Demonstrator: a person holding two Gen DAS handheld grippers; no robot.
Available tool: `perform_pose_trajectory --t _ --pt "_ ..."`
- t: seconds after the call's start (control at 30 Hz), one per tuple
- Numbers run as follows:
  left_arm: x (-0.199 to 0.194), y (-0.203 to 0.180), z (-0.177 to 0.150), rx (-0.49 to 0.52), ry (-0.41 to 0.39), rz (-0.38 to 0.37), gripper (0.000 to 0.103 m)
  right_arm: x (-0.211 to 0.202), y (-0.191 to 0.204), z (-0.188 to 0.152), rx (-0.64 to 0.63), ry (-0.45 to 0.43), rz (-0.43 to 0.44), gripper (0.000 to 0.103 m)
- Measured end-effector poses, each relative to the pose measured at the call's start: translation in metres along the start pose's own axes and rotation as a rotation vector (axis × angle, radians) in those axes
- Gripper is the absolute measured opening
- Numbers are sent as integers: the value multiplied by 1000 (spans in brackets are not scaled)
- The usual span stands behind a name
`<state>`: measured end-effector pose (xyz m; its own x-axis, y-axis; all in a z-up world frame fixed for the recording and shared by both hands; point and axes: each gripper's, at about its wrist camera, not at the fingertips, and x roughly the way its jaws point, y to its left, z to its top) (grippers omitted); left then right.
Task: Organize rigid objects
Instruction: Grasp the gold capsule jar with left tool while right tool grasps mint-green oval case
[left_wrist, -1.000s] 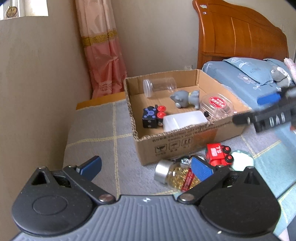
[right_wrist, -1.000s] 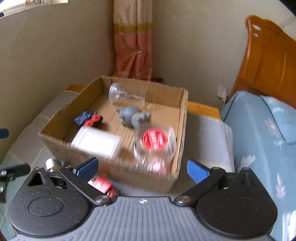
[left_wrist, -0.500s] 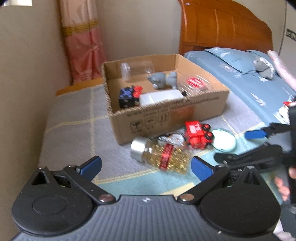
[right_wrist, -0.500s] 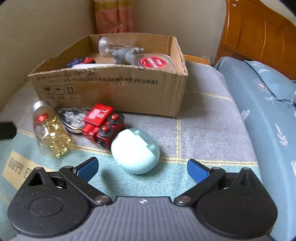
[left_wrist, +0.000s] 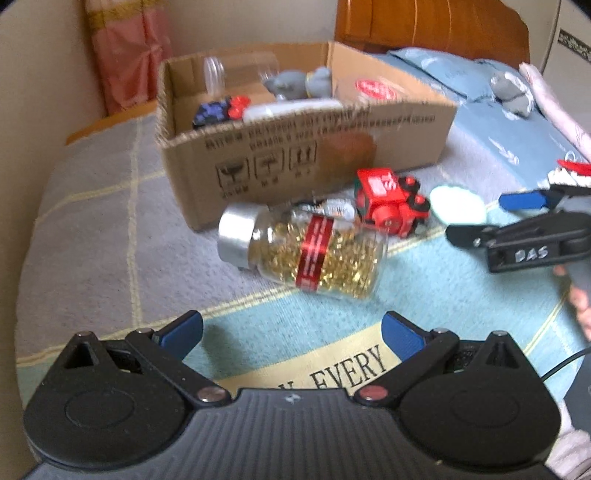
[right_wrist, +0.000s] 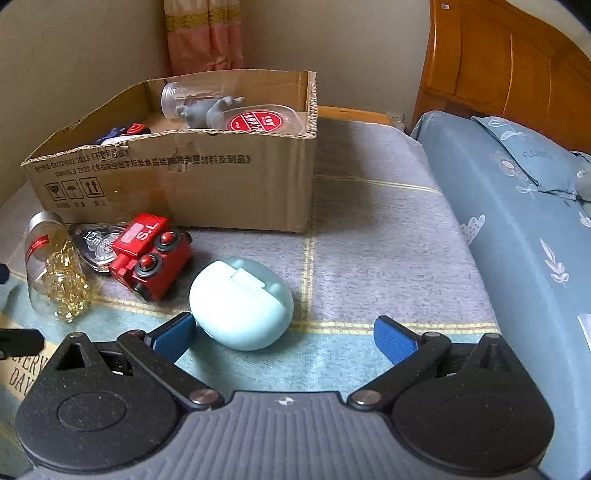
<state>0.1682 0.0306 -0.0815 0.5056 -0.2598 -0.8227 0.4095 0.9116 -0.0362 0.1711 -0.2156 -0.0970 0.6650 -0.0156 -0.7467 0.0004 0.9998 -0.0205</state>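
Both grippers are spread wide and hold nothing. The right gripper (right_wrist: 284, 334) sits low over the blanket (right_wrist: 369, 258), with the mint case (right_wrist: 242, 302) lying between its fingers, close against the left pad (right_wrist: 173, 334) and apart from the right one. The left gripper (left_wrist: 291, 332) hovers short of the jar (left_wrist: 306, 247), which lies on its side, silver cap toward the box (right_wrist: 192, 184), filled with gold pieces and banded in red. Just beside the jar is a clear tape dispenser (right_wrist: 94, 245), and touching that, the red toy train (right_wrist: 151, 254), which rests near the front wall of the box. The case lies just right of the train. Inside the box are a clear bottle (right_wrist: 181, 98) on its side, a grey figure (right_wrist: 207, 110), a round tub with a red lid label (right_wrist: 264, 120), a dark blue toy with red parts (left_wrist: 221, 109) and a white container (left_wrist: 280, 109). A bed (right_wrist: 517, 221) with blue bedding adjoins the blanket on the right.
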Motion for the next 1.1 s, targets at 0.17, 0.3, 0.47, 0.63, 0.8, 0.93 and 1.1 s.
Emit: perform_pose_trajectory --t 0.17,0.3,0.47,0.63,0.8,0.93,1.1 --pt "4 -1 -2 46 -49 -3 103 -1 -3 -2 -5 -8 5 103" --pt "8 1 1 63 -98 -17 103 0 -3 -2 -9 -11 8 103" --pt "14 2 6 73 -142 -25 103 -1 -4 -4 -16 -19 13 103" --pt "17 1 14 79 -131 -17 102 -1 -5 -5 -21 -27 18 103" --pt "16 -7 17 116 -146 26 101 -1 -5 -5 -22 -27 19 103" --pt "11 -8 19 91 -155 3 99 2 -3 -1 -20 -25 14 103" --pt "7 -7 23 67 -160 -7 99 7 0 6 -53 -20 43 103"
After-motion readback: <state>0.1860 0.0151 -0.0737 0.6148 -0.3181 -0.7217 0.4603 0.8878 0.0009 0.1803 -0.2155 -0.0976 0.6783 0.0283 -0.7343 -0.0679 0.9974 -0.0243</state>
